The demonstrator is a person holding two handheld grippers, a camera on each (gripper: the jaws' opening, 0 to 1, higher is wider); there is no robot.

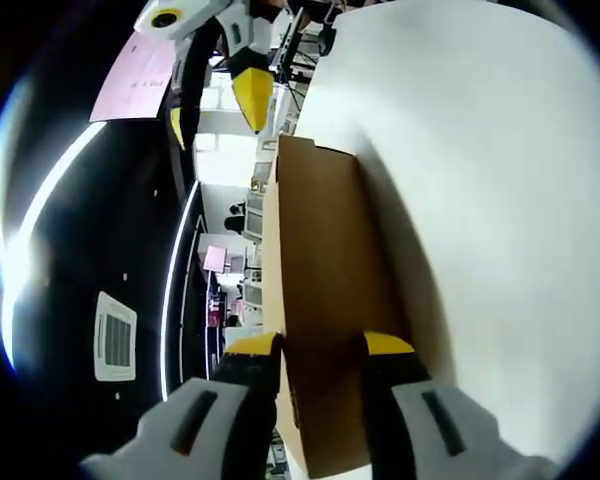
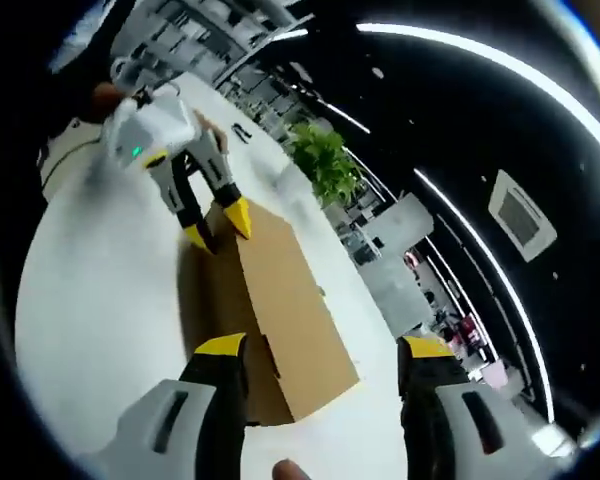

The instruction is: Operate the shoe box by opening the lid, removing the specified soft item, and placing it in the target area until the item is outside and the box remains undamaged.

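On the white table (image 2: 90,300) lies the brown cardboard box (image 2: 280,300), lid down; it looks light, thin-walled and easily creased, best taken by its edges. Left gripper (image 1: 320,350) straddles one end, jaws apart, contact unclear. Right gripper (image 2: 320,350) stands wide open at the other end.

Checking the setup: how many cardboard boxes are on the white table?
1: a brown shoe box on the white table, left gripper at its far end, right gripper at its near end.
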